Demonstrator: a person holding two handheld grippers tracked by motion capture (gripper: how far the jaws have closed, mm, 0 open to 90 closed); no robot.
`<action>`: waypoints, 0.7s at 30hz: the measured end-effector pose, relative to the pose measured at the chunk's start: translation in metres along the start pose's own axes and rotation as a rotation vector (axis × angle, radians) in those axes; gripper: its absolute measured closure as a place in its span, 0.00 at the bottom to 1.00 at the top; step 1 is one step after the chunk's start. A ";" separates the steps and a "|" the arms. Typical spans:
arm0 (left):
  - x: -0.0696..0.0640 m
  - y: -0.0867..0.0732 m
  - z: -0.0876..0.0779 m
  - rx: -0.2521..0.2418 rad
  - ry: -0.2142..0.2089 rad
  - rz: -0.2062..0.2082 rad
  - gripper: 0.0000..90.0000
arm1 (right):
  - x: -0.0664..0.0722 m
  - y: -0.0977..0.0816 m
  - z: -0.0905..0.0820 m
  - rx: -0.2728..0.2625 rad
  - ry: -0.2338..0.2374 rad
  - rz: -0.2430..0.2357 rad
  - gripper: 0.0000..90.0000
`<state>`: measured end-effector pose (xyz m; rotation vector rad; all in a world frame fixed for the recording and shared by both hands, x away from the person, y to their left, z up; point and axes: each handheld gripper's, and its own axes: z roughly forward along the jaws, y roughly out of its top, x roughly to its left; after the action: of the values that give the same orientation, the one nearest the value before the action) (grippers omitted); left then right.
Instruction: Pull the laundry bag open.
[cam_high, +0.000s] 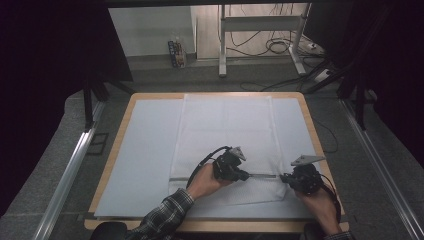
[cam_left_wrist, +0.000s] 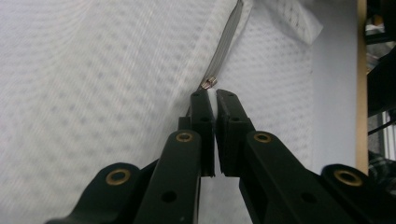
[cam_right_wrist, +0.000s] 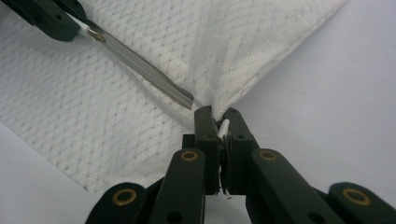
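Two grippers sit low on the white cloth (cam_high: 225, 135), and I have both of them pinched nearly shut on it. My left gripper (cam_left_wrist: 214, 95) has its jaws drawn close with just a sliver of white fabric showing between them; right past its tips is the small metal zipper pull (cam_left_wrist: 208, 83), though I cannot tell whether the jaws grip the pull itself or just the cloth beside it. My right gripper (cam_right_wrist: 218, 116) is closed on the cloth too, with a fold of white fabric caught between its jaws at the end of the grey zipper (cam_right_wrist: 140, 70).

From the high view, the left gripper (cam_high: 244, 175) lies roughly in the middle of the cloth's near part, and the right gripper (cam_high: 285, 178) is at the cloth's right edge. The zipper (cam_high: 262, 175) runs as a short grey line between the two, straight across. In the right gripper view I can see the left gripper's tips (cam_right_wrist: 77, 28) at the far end of that grey strip, up in the corner.

My left hand (cam_high: 205, 182) comes in on a plaid sleeve (cam_high: 165, 212), and my right hand (cam_high: 317, 202) is near the table's front edge.

The cloth is a long textured piece spread flat down the middle of a pale blue mat (cam_high: 145, 150). The mat covers most of a wooden table (cam_high: 125, 112). Beyond the table is grey floor with a metal stand (cam_high: 260, 25) and loose cables (cam_high: 277, 47).
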<state>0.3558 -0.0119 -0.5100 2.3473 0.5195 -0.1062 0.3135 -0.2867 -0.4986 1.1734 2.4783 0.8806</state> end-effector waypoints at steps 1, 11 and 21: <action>0.001 -0.001 -0.001 -0.006 -0.006 -0.004 0.97 | 0.000 0.000 0.000 0.000 0.003 0.002 0.96; 0.002 -0.007 -0.007 0.006 0.010 -0.002 0.97 | 0.001 0.000 0.001 0.001 0.008 -0.001 0.96; 0.002 -0.010 -0.012 0.017 0.020 -0.003 0.97 | 0.000 -0.001 0.001 0.001 0.009 -0.005 0.96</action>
<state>0.3526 0.0038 -0.5079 2.3660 0.5331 -0.0892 0.3135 -0.2867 -0.4999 1.1660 2.4875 0.8855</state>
